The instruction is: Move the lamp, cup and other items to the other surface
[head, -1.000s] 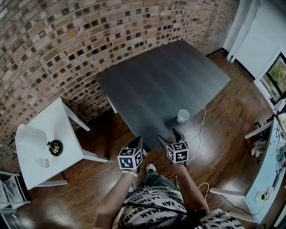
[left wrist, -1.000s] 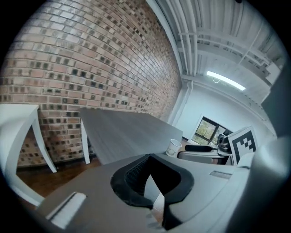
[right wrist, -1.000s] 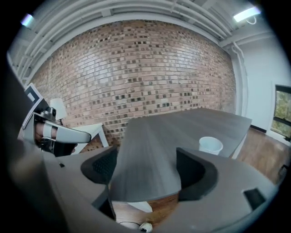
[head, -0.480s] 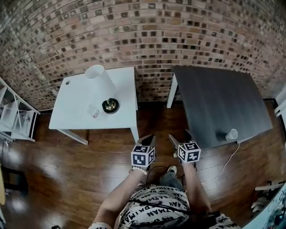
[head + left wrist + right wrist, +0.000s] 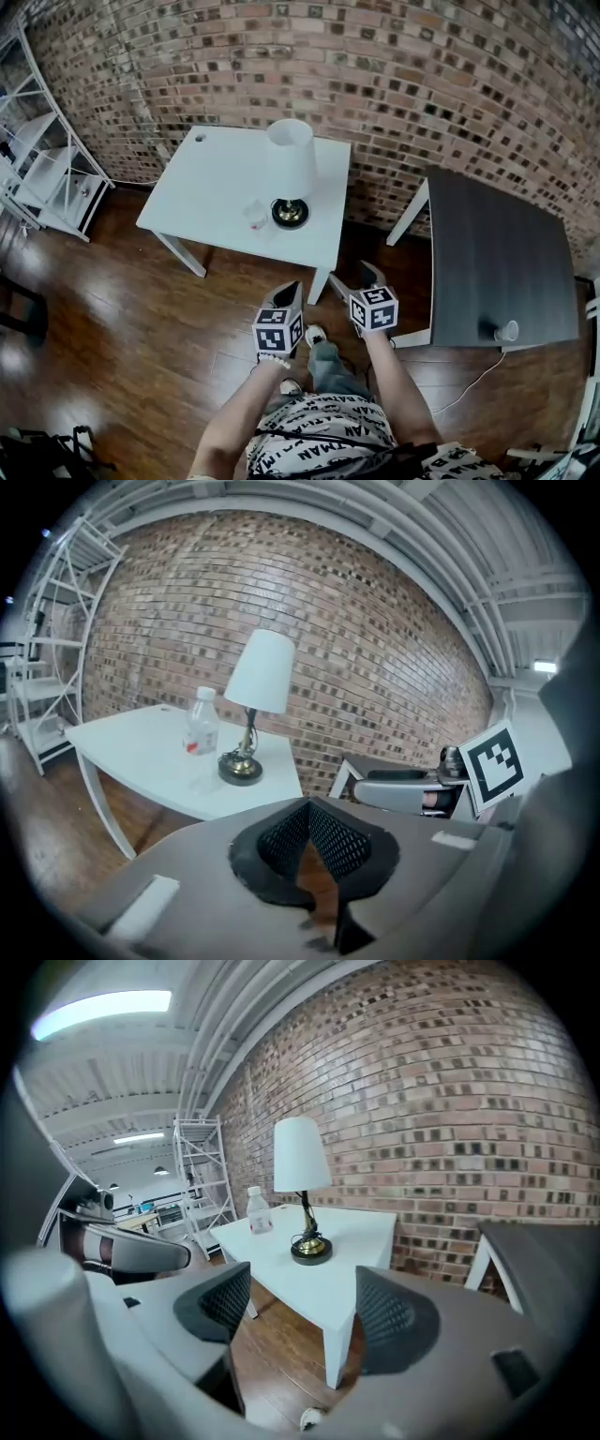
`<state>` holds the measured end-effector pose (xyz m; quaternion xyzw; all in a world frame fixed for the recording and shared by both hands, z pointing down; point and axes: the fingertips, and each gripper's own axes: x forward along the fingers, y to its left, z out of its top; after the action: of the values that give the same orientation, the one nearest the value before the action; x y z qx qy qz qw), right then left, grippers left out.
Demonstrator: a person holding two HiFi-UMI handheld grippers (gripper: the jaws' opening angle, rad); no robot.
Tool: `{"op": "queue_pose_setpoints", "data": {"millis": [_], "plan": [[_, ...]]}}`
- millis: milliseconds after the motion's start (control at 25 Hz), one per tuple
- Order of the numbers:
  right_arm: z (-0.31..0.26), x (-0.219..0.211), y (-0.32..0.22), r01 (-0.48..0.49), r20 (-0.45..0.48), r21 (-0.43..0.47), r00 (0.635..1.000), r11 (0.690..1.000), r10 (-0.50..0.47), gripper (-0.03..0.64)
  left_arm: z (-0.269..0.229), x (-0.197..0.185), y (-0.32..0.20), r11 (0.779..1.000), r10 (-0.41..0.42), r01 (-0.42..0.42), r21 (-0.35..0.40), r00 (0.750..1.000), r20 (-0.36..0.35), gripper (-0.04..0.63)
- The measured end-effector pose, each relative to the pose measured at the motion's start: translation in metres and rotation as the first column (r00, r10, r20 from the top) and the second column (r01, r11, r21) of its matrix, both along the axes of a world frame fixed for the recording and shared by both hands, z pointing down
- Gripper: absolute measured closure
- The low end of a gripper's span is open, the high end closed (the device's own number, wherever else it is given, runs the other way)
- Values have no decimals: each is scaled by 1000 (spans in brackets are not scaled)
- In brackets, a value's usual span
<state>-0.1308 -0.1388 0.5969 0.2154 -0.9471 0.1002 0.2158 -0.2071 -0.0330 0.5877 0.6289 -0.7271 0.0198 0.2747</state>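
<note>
Both grippers held over wood floor (image 5: 141,319), short of white table (image 5: 216,178).
L gripper (image 5: 289,289): jaws together at tips, nothing btwn.
R gripper (image 5: 354,278): jaws wide, have just been closing a little, nothing btwn; only floor and table corner show in the gap.
Lamp (image 5: 289,169): upright on white table, toward its front right; white shade, dark round base.
Bottle (image 5: 255,214): clear, white cap, just beside lamp base, left of it in head view.
Cup (image 5: 506,331): white, on dark table (image 5: 497,253) at near edge, far right, well apart from both grippers.
Around: brick wall (image 5: 375,75) behind both tables. White rack (image 5: 47,169) far left. Cable (image 5: 469,384) on floor below cup.
In the way: white table's front edge and leg (image 5: 337,1354) lie btwn grippers and lamp.
</note>
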Motion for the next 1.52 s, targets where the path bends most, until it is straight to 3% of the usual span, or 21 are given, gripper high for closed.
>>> {"op": "queue_pose_setpoints", "data": {"millis": [360, 920, 1280, 1520], "plan": [[8, -114, -37, 169, 19, 8, 985, 986, -169, 287, -3, -77, -26, 989, -146, 146, 18, 989, 10, 595], [46, -238, -111, 276, 96, -23, 957, 961, -273, 291, 26, -127, -85, 972, -235, 236, -17, 971, 34, 595], [54, -288, -124, 306, 171, 46, 935, 951, -310, 332, 38, -161, -95, 952, -304, 306, -18, 951, 64, 595], [39, -300, -122, 333, 204, 149, 911, 931, -359, 436, 45, -174, -92, 941, -336, 338, -28, 939, 73, 595]]}}
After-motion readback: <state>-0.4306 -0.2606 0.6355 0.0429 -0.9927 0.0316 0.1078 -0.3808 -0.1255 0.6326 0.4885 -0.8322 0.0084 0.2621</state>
